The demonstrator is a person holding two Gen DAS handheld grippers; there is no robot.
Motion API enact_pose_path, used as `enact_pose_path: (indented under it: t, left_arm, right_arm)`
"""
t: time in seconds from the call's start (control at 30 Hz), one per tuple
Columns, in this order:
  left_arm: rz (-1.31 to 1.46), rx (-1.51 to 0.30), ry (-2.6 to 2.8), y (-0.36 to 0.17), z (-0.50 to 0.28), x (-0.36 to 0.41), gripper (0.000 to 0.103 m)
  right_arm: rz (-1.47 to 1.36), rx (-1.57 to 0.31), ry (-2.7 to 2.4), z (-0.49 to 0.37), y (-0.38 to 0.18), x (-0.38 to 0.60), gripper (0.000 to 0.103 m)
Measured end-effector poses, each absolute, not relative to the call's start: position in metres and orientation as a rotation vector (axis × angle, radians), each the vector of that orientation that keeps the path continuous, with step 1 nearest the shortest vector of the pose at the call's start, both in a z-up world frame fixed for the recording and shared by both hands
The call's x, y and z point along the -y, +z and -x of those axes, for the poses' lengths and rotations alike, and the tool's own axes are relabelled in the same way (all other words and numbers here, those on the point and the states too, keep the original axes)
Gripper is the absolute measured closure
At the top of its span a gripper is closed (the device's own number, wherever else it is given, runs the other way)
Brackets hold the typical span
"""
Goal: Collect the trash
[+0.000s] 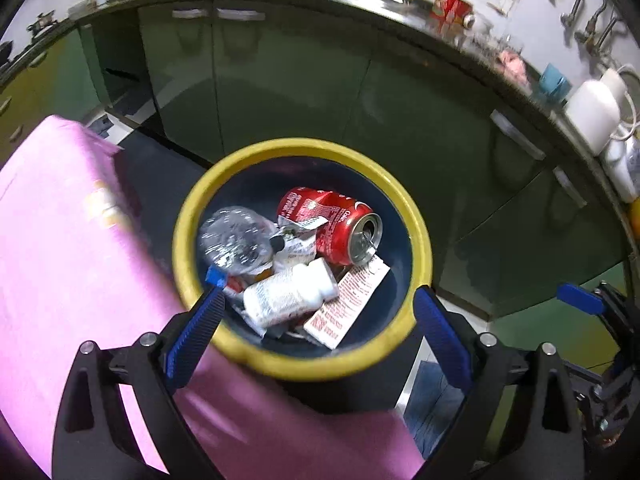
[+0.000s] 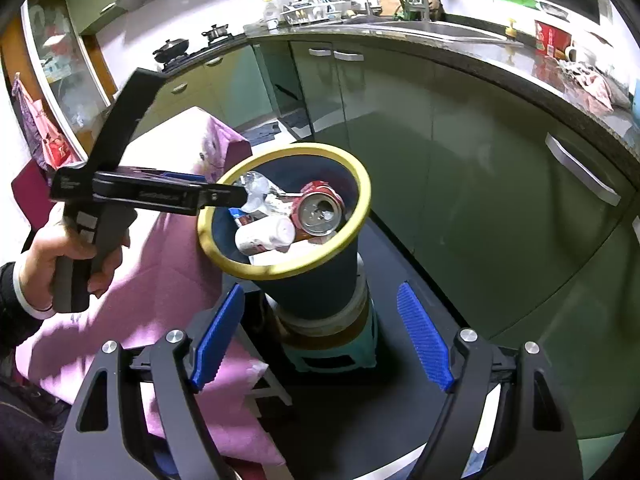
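Observation:
A dark blue bin with a yellow rim (image 1: 420,240) (image 2: 362,200) stands next to a pink-covered table. In it lie a red cola can (image 1: 334,226) (image 2: 320,210), a crumpled clear plastic bottle (image 1: 236,238) (image 2: 256,188), a white bottle (image 1: 288,294) (image 2: 264,236) and a printed paper wrapper (image 1: 348,304). My left gripper (image 1: 320,300) is open and empty, just above the bin's near rim; the right wrist view shows it (image 2: 240,196) over the bin's left rim. My right gripper (image 2: 320,336) is open and empty, lower, in front of the bin's base.
The pink cloth-covered table (image 1: 60,260) (image 2: 168,264) lies left of the bin. The bin stands on a teal stool (image 2: 340,356). Green kitchen cabinets (image 1: 280,92) (image 2: 460,168) and a cluttered countertop (image 2: 440,36) curve behind and to the right. The floor is dark.

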State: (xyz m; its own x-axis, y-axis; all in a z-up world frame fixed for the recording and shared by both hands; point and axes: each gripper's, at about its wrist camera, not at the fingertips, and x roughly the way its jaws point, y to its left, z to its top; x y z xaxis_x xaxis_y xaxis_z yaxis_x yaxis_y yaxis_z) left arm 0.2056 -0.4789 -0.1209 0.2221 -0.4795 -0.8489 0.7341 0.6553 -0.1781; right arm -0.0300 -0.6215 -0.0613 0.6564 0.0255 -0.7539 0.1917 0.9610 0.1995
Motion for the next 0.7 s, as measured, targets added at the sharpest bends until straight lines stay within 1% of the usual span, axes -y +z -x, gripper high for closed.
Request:
enact_pose_path:
  t: [0.1, 0.17, 0.27, 0.3, 0.57, 0.7]
  left_arm:
    - [-0.234, -0.97, -0.823, -0.092, -0.19, 0.432, 0.011]
    - [-0.196, -0.926, -0.795, -0.076, -0.179, 0.396, 0.006]
    - [-0.167, -0.881, -0.704, -0.057, -0.162, 0.337, 0.006]
    - [-0.147, -0.876, -0.659, -0.052, -0.155, 0.308, 0.006]
    - [-0.037, -0.752, -0.314, -0.029, -0.103, 0.147, 0.006]
    - [0.034, -0.713, -0.199, -0.022, -0.077, 0.09, 0.006]
  right_arm:
    - [-0.262, -0.841, -0.071, 0.028, -0.054, 0.608, 0.023]
    - [-0.258, -0.833, -0.051, 0.027, -0.05, 0.598, 0.02]
    - [-0.24, -0.804, -0.002, 0.024, -0.04, 0.571, 0.018]
    - [-0.232, -0.794, 0.015, 0.023, -0.036, 0.561, 0.016]
    - [-0.196, -0.723, 0.047, 0.018, -0.01, 0.498, 0.005]
    - [-0.162, -0.691, 0.022, 0.027, 0.005, 0.478, 0.005]
